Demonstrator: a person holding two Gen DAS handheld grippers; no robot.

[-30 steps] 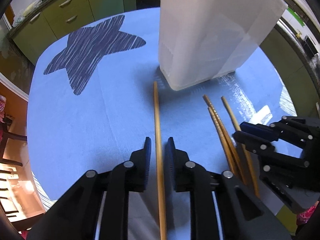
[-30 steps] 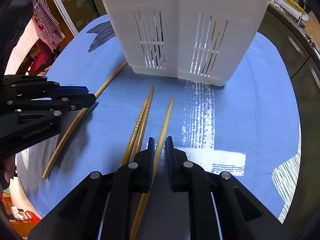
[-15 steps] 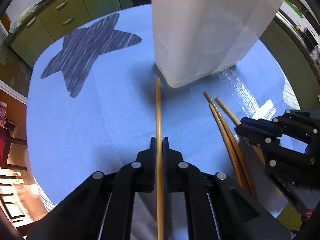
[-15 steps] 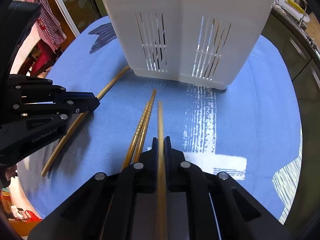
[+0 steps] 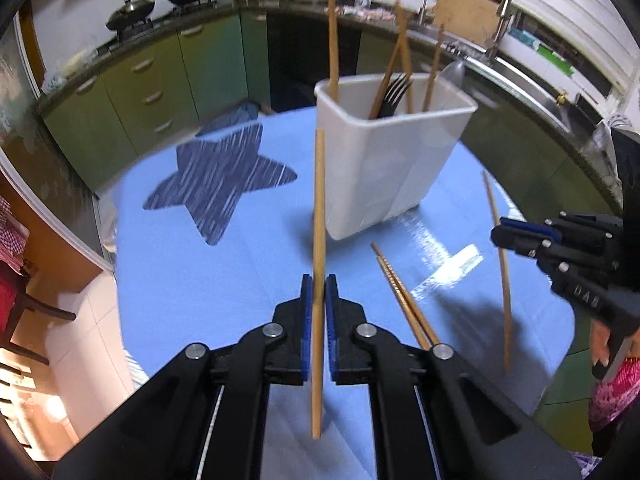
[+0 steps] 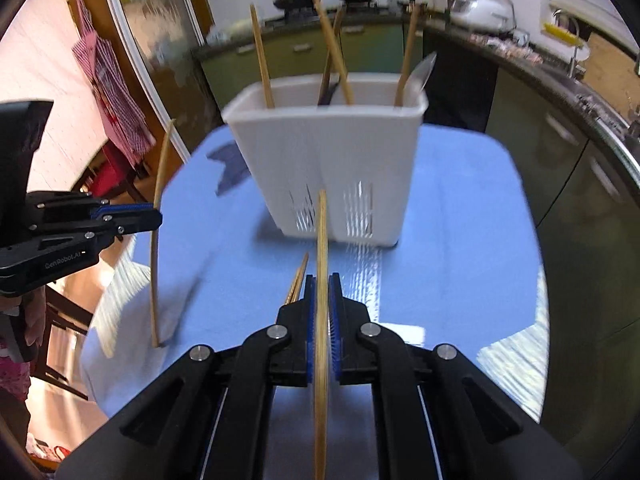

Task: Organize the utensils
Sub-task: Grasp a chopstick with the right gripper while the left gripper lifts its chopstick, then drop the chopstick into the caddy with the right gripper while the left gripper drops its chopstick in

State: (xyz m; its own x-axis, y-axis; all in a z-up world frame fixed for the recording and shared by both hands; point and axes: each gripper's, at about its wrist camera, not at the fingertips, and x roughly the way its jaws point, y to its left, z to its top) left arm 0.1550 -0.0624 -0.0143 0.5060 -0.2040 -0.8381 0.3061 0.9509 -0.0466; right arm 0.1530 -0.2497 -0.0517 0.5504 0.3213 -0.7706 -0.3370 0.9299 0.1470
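A white utensil holder [image 5: 384, 160] stands on the blue table [image 5: 200, 280], also in the right wrist view [image 6: 332, 168]. It holds several chopsticks, a black fork [image 5: 394, 96] and a spoon. My left gripper [image 5: 319, 284] is shut on a wooden chopstick [image 5: 319, 216], lifted above the table; both show in the right wrist view [image 6: 154, 218], chopstick [image 6: 157, 216]. My right gripper [image 6: 322, 284] is shut on another chopstick [image 6: 322, 248], lifted too; it shows in the left wrist view [image 5: 500, 236] with its chopstick [image 5: 498, 264]. A pair of chopsticks [image 5: 404, 292] lies on the table.
A dark star-shaped mat [image 5: 216, 180] lies on the table's far left. Green kitchen cabinets [image 5: 132, 92] and a counter with pots curve behind the table. A chair [image 5: 24, 308] stands at the left. A checked apron [image 6: 112, 80] hangs by the door.
Both grippers closed on a chopstick each and lifted them off the table, rising and tilting up so the holder's open top now shows.
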